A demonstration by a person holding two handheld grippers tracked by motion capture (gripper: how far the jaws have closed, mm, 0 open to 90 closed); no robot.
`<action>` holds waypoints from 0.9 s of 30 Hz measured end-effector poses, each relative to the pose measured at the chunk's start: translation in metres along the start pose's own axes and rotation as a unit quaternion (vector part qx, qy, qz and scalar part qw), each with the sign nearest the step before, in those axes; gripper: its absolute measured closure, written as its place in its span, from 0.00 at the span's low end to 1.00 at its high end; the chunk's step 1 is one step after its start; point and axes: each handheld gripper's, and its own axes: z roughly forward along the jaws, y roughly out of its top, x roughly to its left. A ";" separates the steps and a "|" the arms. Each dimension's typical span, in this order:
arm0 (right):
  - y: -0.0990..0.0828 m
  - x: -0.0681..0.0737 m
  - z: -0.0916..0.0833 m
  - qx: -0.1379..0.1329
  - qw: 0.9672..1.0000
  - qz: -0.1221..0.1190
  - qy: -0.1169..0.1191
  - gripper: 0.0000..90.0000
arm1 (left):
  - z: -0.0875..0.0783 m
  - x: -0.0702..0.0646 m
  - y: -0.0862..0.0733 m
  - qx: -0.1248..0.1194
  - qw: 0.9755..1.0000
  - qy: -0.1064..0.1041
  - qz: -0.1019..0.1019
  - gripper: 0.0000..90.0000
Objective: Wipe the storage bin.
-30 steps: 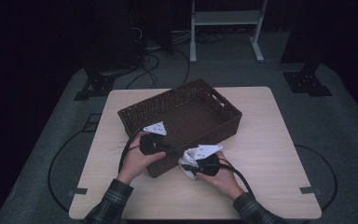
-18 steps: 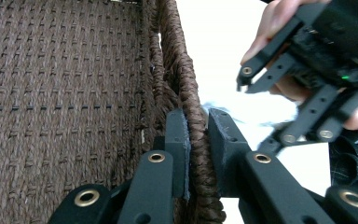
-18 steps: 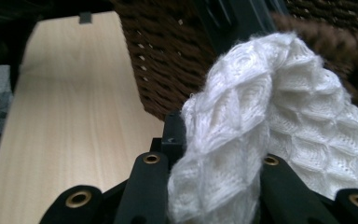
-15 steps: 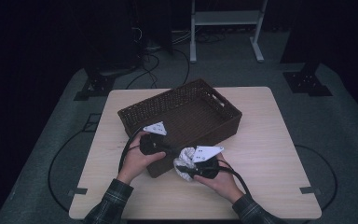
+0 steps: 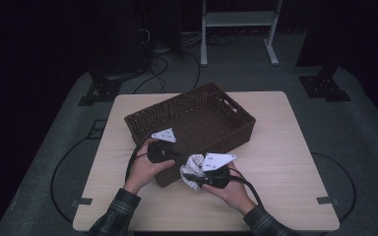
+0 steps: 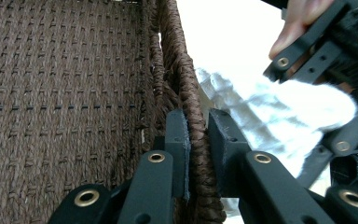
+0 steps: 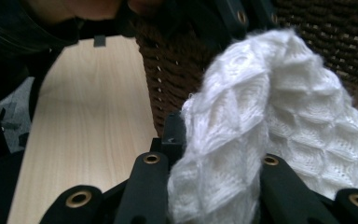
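Right gripper [image 5: 193,178] squeezing white cloth [image 5: 193,169], just outside basket [image 5: 236,110] wall. Left gripper [image 5: 177,158] pinching near rim, steadying. Probably mid-carry; next, lift over wall, let go inside.

White cloth [image 5: 191,169] in right hand-held gripper [image 5: 197,178], now slightly higher.

Light wood table [image 5: 285,147] on grey floor mat [image 5: 364,132], white shelf frame [image 5: 236,22] behind table, dark room, cables [image 5: 162,64] beyond table.
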 end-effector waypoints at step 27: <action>-0.027 -0.003 0.032 0.063 0.998 0.018 0.009 0.83 | 0.000 0.000 0.000 0.001 1.000 -0.001 0.002 0.87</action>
